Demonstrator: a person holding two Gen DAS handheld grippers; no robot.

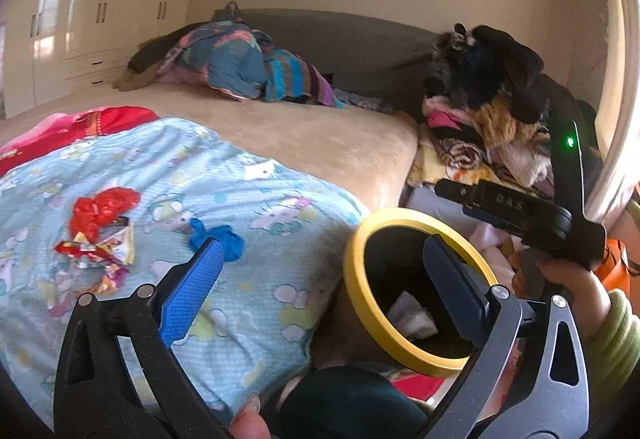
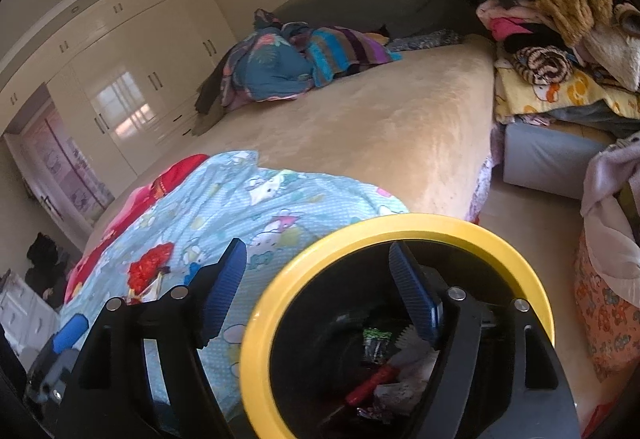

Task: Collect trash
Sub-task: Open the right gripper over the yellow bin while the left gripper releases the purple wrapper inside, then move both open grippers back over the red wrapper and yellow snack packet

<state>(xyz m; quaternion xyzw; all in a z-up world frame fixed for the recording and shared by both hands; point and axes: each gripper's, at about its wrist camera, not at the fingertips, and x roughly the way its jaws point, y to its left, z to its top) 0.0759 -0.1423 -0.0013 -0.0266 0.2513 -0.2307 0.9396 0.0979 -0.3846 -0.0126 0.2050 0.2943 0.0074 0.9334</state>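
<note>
A black bin with a yellow rim (image 1: 356,279) stands beside the bed, with wrappers and paper inside (image 2: 384,371). On the light blue cartoon blanket (image 1: 248,199) lie a red crumpled wrapper (image 1: 100,209), a shiny printed wrapper (image 1: 100,255) and a blue scrap (image 1: 224,239). My left gripper (image 1: 324,283) is open and empty, one finger over the blanket, the other over the bin. My right gripper (image 2: 316,291) is open and empty, straddling the bin's rim (image 2: 256,319). The red wrapper (image 2: 150,265) also shows in the right wrist view.
The beige bed (image 1: 320,135) carries a heap of colourful clothes (image 1: 240,63) at its far end. A tall clothes pile (image 1: 488,99) stands on the right. A cream wardrobe (image 1: 80,19) lines the left wall. A red cloth (image 1: 80,127) lies beyond the blanket.
</note>
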